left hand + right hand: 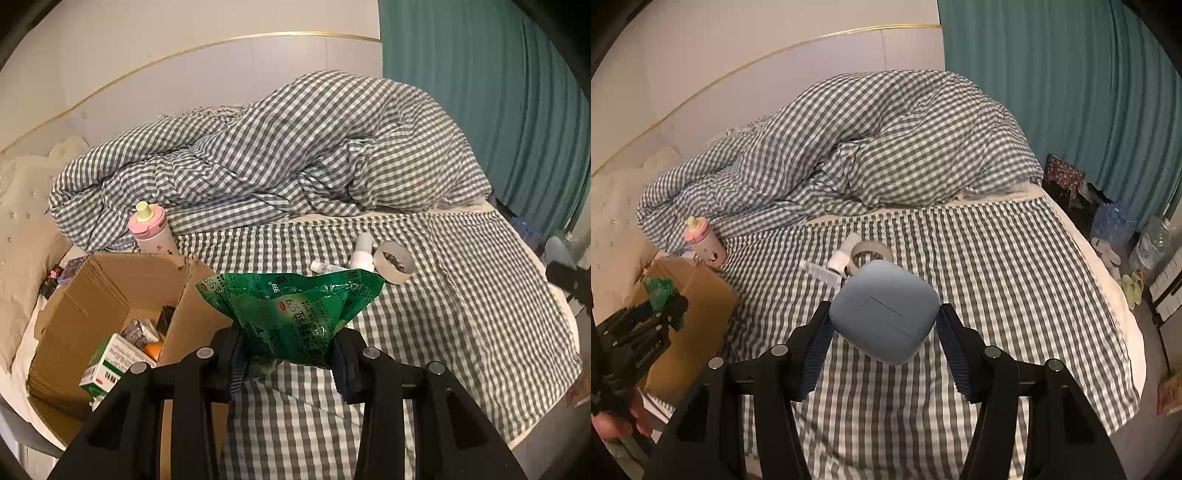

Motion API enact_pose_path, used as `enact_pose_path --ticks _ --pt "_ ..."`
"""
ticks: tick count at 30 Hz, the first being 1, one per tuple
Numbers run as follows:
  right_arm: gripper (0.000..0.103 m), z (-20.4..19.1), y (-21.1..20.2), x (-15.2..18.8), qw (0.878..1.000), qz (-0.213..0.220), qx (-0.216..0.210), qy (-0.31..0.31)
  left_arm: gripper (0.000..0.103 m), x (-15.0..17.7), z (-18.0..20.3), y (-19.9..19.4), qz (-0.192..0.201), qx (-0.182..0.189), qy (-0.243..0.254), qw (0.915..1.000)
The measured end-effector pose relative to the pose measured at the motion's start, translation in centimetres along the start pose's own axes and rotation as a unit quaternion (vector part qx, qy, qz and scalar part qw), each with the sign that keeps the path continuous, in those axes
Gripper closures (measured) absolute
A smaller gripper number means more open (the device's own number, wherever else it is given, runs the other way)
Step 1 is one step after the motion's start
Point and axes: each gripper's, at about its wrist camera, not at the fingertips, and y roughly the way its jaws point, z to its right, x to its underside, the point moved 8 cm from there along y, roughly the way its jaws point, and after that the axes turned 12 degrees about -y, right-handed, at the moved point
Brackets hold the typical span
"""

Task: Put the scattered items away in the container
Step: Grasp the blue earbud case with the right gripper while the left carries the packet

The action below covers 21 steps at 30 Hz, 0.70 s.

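- The left gripper (286, 354) is clenching a crumpled green packet (291, 314) between its blue pads, the packet bulging out above the fingers.
- In the left wrist view, the packet is hanging over the checked sheet (461, 295), just at 3 o'clock of the cardboard box (110, 295).
- The box is sitting open at 9 o'clock of that view, holding a green-and-white carton (110, 365), something orange (153, 349) and a few small things too dim to name.
- A pink bottle (151, 230) is standing upright at 12 o'clock of the box, touching the bunched duvet (277, 147).
- The right gripper (884, 332) is grasping a rounded blue case (882, 314), its ribbed pads pressing on the case's two sides.
- In the right wrist view, the case is hovering over the sheet, with the box lying well apart at 9 o'clock.
- A tape roll (871, 253), a white tube (846, 253) and a small clear-ended item (820, 273) are lying together on the sheet at 12 o'clock of the case.
- In that view the left gripper, held by a hand (613, 421), is showing at 8 o'clock above the box with the packet in it.
- A teal curtain (1071, 92) is hanging at 1 o'clock.
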Motion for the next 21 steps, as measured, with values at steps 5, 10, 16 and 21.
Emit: enact_pose_path --ticks 5,10,16,21 --pt "0.046 -2.0 -1.2 0.8 1.0 -0.002 -0.007 -0.013 0.064 0.8 -0.6 -1.4 0.004 0.002 -0.005 1.0" --pt "0.046 -5.0 -2.0 0.3 0.999 0.004 -0.021 -0.034 0.064 0.8 -2.0 -2.7 0.012 -0.002 -0.01 0.9999" --pt "0.046 -12.4 -1.5 -2.0 0.995 0.012 -0.059 -0.078 0.064 0.3 -7.0 -4.4 0.023 -0.028 -0.033 0.9988" --pt "0.046 -22.5 -0.7 -5.1 0.98 0.034 -0.135 -0.139 0.064 -0.2 -14.0 -5.7 0.034 -0.072 -0.064 0.9948"
